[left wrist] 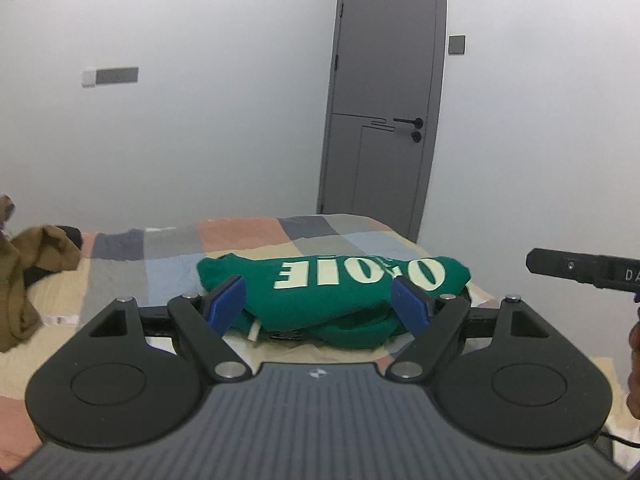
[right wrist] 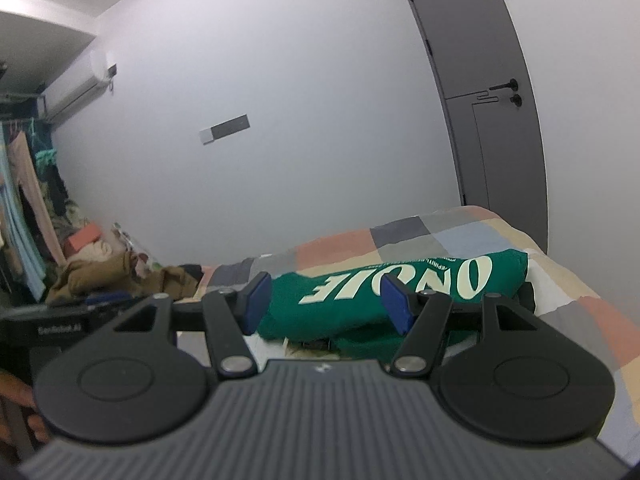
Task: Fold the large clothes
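Observation:
A green garment (left wrist: 352, 300) with pale lettering lies folded into a compact bundle on the patchwork bed cover (left wrist: 240, 236). My left gripper (left wrist: 316, 296) hovers in front of it, blue pads (left wrist: 224, 304) spread wide and touching nothing. In the right wrist view the same green garment (right wrist: 360, 308) lies just beyond my right gripper (right wrist: 326, 288), which also stands open and holds nothing. The garment's near edge is hidden behind the gripper bodies. The right gripper's black body (left wrist: 584, 272) shows at the right edge of the left wrist view.
A crumpled brown garment (left wrist: 32, 264) lies at the bed's left end, beside a pile of clothes (right wrist: 100, 272). A grey door (left wrist: 384, 100) stands in the white wall behind the bed. Clothes hang at the far left (right wrist: 24, 200).

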Available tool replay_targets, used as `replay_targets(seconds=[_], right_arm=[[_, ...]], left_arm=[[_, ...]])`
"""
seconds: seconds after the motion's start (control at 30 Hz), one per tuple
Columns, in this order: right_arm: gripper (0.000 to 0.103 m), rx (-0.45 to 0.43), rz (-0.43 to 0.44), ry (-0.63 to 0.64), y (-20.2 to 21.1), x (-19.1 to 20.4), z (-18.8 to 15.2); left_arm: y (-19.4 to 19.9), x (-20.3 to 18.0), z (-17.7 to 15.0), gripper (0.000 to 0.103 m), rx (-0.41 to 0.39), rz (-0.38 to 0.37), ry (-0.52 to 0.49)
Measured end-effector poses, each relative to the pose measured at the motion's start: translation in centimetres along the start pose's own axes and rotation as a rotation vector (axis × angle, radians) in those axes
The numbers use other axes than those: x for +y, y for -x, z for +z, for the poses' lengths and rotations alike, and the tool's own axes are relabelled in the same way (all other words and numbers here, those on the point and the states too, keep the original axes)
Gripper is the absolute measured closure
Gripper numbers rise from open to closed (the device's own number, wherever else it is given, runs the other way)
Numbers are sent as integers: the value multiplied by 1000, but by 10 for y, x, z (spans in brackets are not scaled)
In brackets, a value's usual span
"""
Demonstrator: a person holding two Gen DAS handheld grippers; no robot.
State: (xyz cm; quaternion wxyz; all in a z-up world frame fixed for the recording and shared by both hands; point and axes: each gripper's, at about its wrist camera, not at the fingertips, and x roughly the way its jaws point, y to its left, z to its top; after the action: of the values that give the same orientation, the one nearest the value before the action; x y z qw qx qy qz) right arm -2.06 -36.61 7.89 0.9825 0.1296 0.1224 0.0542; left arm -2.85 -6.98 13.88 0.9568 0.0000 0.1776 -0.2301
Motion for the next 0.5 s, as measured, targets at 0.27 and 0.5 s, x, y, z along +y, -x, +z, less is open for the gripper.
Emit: replay_targets(seconds=[0.27, 0.5], right_arm=[[40, 52, -62, 21, 2, 19, -26], [40, 56, -107, 36, 5, 20, -41]], left_arm=[[15, -2, -23, 20, -3, -1, -3], [17, 1, -35, 20, -9, 23, 18]])
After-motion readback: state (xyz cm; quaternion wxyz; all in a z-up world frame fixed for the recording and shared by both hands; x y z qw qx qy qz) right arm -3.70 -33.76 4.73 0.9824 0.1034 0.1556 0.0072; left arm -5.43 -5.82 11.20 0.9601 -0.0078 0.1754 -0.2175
